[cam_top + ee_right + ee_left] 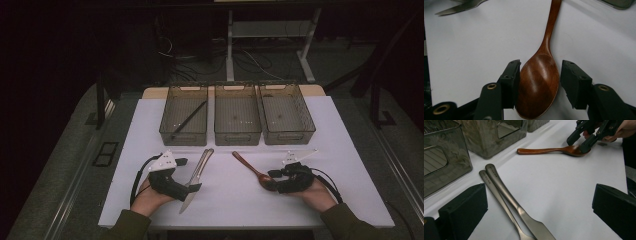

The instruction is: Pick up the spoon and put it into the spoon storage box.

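From above I see my right gripper (274,180) at the wooden spoon (252,170) bowl, left gripper (192,189) over two knives (197,172). Left gripper view: jaws spread wide. Right gripper view: jaws flank the bowl, one touching, not clamped.

Wooden spoon (539,82): glossy reddish-brown wood, smooth. Knife (519,210) and second utensil (499,197): brushed metal, dull sheen. Three bins (237,120): translucent smoky plastic, ribbed floors. Table cover (235,205): matt white. Gripper jaws: matt black plastic.
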A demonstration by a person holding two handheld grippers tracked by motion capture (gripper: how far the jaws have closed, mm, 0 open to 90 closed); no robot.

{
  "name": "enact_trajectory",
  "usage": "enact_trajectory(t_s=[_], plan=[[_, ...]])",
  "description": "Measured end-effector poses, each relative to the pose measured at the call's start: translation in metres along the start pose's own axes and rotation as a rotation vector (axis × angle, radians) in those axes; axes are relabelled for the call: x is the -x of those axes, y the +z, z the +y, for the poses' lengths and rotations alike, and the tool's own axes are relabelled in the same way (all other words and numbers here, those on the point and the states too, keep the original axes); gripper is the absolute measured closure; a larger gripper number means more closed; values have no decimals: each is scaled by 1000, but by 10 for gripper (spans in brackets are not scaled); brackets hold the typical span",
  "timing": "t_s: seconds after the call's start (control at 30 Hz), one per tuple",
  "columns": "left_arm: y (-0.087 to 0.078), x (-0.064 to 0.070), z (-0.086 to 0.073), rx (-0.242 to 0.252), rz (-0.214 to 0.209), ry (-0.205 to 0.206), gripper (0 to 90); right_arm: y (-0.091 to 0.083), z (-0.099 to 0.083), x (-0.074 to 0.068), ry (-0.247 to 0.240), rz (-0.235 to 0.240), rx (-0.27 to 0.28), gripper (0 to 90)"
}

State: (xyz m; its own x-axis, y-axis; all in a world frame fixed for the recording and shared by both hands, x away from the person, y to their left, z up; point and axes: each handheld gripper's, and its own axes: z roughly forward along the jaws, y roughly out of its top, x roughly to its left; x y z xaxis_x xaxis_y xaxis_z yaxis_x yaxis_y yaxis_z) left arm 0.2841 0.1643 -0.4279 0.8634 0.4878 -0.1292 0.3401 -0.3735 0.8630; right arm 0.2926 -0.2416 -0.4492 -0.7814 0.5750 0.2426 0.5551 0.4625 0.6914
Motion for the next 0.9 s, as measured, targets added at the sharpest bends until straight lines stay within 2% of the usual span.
enact_trajectory(t_s=[0.3, 0.73, 0.9], plan=[[2, 1, 0, -11, -5, 9, 0, 3, -1, -2, -13, 4, -22, 520], [2, 1, 0, -13, -3, 12, 0, 4, 0, -11, -95, -20, -48, 564], [2, 1, -1, -17, -3, 13, 0, 6, 0, -17, -124, -8, -56, 601]])
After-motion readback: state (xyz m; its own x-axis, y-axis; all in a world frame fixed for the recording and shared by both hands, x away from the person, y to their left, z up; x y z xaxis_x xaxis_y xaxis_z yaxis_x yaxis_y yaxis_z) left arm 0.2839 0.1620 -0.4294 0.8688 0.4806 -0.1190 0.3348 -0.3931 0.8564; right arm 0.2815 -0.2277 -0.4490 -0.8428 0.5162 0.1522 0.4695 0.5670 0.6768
